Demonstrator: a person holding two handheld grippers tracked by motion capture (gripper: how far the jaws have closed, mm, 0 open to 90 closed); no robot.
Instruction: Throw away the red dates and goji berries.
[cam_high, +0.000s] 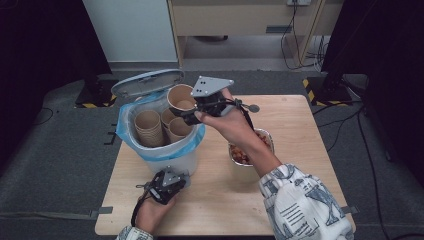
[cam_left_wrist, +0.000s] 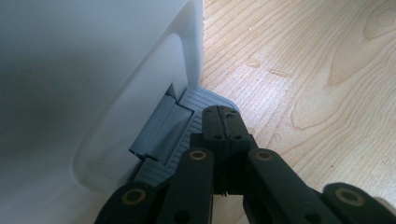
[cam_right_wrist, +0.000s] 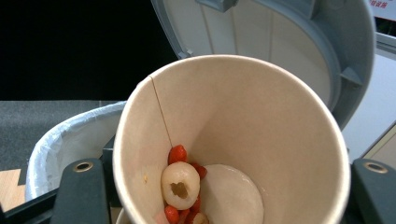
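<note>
High view: right gripper (cam_high: 192, 116) is clamped on a paper cup (cam_high: 181, 98) tilted over the open white bin (cam_high: 170, 159), cup mouth toward the person, long axis slanting down-away; left gripper (cam_high: 167, 181), jaws together, presses the bin's pedal on the table (cam_high: 295, 150). Left gripper view: closed jaw tips sit on the grey pedal (cam_left_wrist: 187, 126); if they slip off, I judge the lid (cam_high: 148, 81) could drop onto the cup. Right gripper view: fruit bits (cam_right_wrist: 181, 184) lie low in the cup w/ the bin rim (cam_right_wrist: 70, 137) behind, so they may miss the bin if tipped more.
</note>
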